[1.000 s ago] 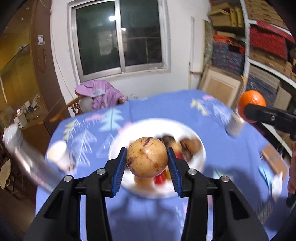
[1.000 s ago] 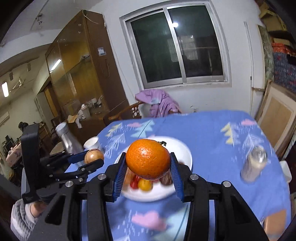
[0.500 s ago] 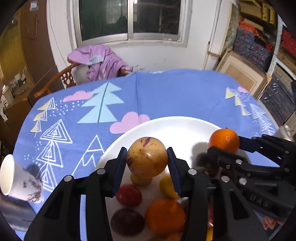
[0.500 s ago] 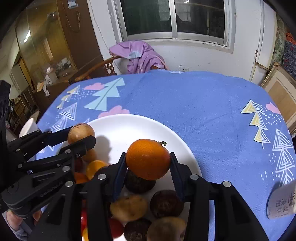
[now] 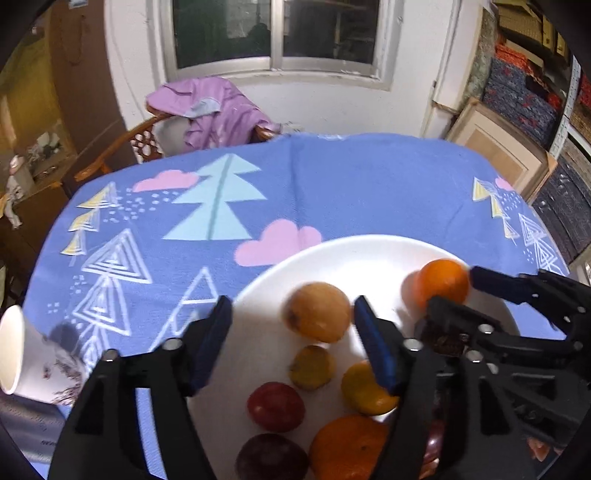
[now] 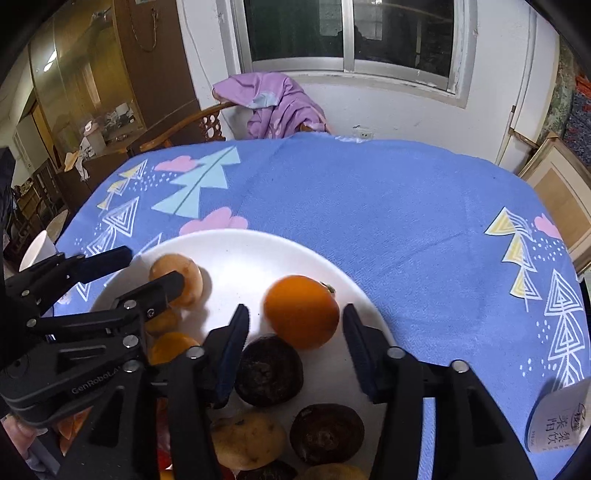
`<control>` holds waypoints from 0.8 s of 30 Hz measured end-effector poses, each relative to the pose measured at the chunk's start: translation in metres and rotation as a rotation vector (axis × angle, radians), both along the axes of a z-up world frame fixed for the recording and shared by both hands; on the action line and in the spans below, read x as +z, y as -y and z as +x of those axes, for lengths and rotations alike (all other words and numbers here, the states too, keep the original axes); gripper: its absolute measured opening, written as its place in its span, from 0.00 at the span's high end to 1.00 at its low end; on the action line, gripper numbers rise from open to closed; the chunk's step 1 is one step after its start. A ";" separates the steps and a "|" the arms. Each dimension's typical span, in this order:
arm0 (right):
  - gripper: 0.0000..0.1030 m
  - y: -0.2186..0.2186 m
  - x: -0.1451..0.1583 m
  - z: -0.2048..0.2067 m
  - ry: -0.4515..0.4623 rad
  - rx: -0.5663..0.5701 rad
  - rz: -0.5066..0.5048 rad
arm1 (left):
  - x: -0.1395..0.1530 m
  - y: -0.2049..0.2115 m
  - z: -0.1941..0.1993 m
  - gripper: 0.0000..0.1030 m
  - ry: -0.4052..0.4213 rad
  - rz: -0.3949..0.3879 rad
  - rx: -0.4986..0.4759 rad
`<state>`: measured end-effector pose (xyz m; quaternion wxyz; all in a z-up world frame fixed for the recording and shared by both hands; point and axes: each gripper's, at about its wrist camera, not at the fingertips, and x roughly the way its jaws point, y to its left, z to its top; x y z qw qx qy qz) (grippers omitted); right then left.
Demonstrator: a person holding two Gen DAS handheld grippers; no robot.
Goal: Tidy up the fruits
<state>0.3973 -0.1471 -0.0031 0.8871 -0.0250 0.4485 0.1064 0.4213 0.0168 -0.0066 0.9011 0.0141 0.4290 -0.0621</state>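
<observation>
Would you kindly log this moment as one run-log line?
left gripper: opening, round yellow-brown fruit between jaws | right gripper: opening, round orange between jaws | both over white round plate

Both wrist views down onto plate (image 5: 369,254)

blue tablecloth (image 5: 351,192) w/ tree print, purple jacket (image 5: 218,110) on wooden chair (image 6: 184,129), window (image 6: 351,33) behind, paper cup (image 5: 26,354) at left

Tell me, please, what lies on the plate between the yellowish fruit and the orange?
Only bare white plate lies between the yellowish fruit and the orange; the right wrist view shows it best.
</observation>
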 end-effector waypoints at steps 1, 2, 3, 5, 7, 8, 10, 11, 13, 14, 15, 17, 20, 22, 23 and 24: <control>0.42 0.001 0.005 -0.003 0.013 0.000 0.008 | 0.006 -0.004 -0.005 0.26 0.011 -0.012 0.010; 0.41 0.002 0.010 -0.006 0.025 -0.002 0.013 | 0.012 -0.007 -0.009 0.21 0.022 -0.018 0.020; 0.41 0.003 0.015 -0.009 0.034 -0.004 0.017 | 0.020 -0.009 -0.016 0.17 0.039 -0.017 0.027; 0.41 0.005 0.029 -0.021 0.057 0.000 0.029 | 0.036 -0.012 -0.031 0.15 0.073 -0.008 0.030; 0.41 0.006 0.045 -0.040 0.095 0.010 0.035 | 0.054 -0.013 -0.055 0.12 0.116 -0.003 0.030; 0.41 0.006 0.053 -0.053 0.120 0.018 0.031 | 0.061 -0.013 -0.068 0.09 0.138 0.001 0.032; 0.39 0.006 0.066 -0.082 0.174 0.030 0.021 | 0.074 -0.013 -0.099 0.07 0.192 0.007 0.035; 0.35 0.007 0.071 -0.099 0.196 0.034 0.020 | 0.078 -0.011 -0.117 0.06 0.212 0.015 0.037; 0.32 0.011 0.075 -0.131 0.220 0.036 0.040 | 0.080 -0.010 -0.149 0.04 0.237 0.022 0.054; 0.31 0.013 0.075 -0.148 0.228 0.034 0.052 | 0.079 -0.010 -0.167 0.04 0.245 0.016 0.057; 0.31 0.016 0.073 -0.167 0.237 0.034 0.066 | 0.078 -0.010 -0.182 0.04 0.249 0.010 0.061; 0.26 0.022 0.066 -0.199 0.252 0.033 0.085 | 0.072 -0.010 -0.217 0.04 0.260 0.003 0.083; 0.16 0.029 0.052 -0.245 0.285 0.017 0.077 | 0.061 -0.007 -0.261 0.04 0.271 0.035 0.106; 0.11 0.031 0.044 -0.267 0.303 0.003 0.057 | 0.053 -0.004 -0.285 0.04 0.274 0.053 0.123; 0.08 0.032 0.040 -0.276 0.311 -0.006 0.045 | 0.050 -0.003 -0.295 0.04 0.279 0.052 0.123; 0.07 0.033 0.036 -0.284 0.310 -0.017 0.029 | 0.046 -0.003 -0.304 0.04 0.283 0.050 0.119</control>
